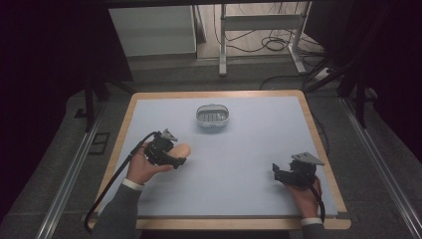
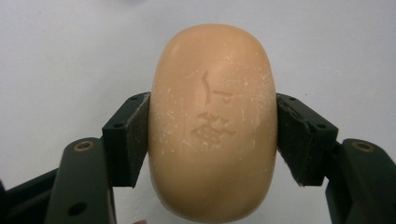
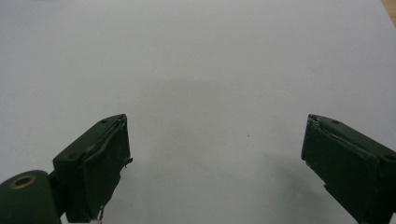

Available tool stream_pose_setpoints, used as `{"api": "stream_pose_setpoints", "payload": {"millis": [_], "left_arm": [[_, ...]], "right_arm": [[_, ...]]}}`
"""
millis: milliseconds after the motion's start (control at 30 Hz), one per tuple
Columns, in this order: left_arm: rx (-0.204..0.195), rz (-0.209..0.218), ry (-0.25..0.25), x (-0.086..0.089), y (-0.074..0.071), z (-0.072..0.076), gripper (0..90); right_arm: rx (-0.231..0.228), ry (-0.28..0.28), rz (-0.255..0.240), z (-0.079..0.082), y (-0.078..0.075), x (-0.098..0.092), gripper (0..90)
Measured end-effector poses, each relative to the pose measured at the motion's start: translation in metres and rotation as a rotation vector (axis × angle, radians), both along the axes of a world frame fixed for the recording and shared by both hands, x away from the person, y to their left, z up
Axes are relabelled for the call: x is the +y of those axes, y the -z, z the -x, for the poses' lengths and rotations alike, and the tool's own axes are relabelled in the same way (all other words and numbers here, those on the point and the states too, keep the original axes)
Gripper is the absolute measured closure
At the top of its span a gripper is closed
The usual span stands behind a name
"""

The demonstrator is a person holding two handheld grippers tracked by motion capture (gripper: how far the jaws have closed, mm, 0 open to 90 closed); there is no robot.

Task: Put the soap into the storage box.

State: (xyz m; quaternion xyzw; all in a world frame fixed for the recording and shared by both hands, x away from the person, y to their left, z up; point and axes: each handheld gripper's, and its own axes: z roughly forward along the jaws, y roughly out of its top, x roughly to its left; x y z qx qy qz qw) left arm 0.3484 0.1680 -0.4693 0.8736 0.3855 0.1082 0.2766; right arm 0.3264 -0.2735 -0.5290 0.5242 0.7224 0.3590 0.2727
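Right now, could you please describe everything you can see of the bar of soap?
The bar of soap is a peach-coloured, rounded oval with a matte, waxy look, faint white scuffs and a mark stamped into its upper face. The left hand-held gripper clamps its two long sides between black pads, holding it at the table's left, short of the soap dish.

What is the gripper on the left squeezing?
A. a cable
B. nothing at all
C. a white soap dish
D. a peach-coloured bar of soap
D: in the left gripper view the left gripper has both pads pressed against the sides of the soap bar, while the white soap dish sits apart farther up the table and the right gripper stands open over bare table.
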Motion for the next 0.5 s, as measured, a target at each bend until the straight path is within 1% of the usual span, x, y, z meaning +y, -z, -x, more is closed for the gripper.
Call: {"api": "stream_pose_setpoints", "payload": {"millis": [233, 300, 367, 500], "left_arm": [[-0.004, 0.003, 0.005, -0.0021, -0.0029, -0.0027, 32.4], [-0.005, -0.003, 0.006, -0.003, -0.004, -0.0047, 32.4], [-0.006, 0.002, 0.004, -0.0036, -0.0041, -0.0052, 32.4], [-0.008, -0.003, 0.009, -0.0061, -0.0063, -0.008, 32.4]], "right_arm": [[0.0, 0.0, 0.004, 0.0, 0.0, 0.0002, 8.0], [0.0, 0.001, 0.004, -0.0001, 0.0001, 0.0002, 8.0], [0.0, 0.0, 0.005, -0.0001, 0.0001, 0.0002, 8.0], [0.0, 0.001, 0.005, -0.0001, 0.0001, 0.0003, 8.0]]}}
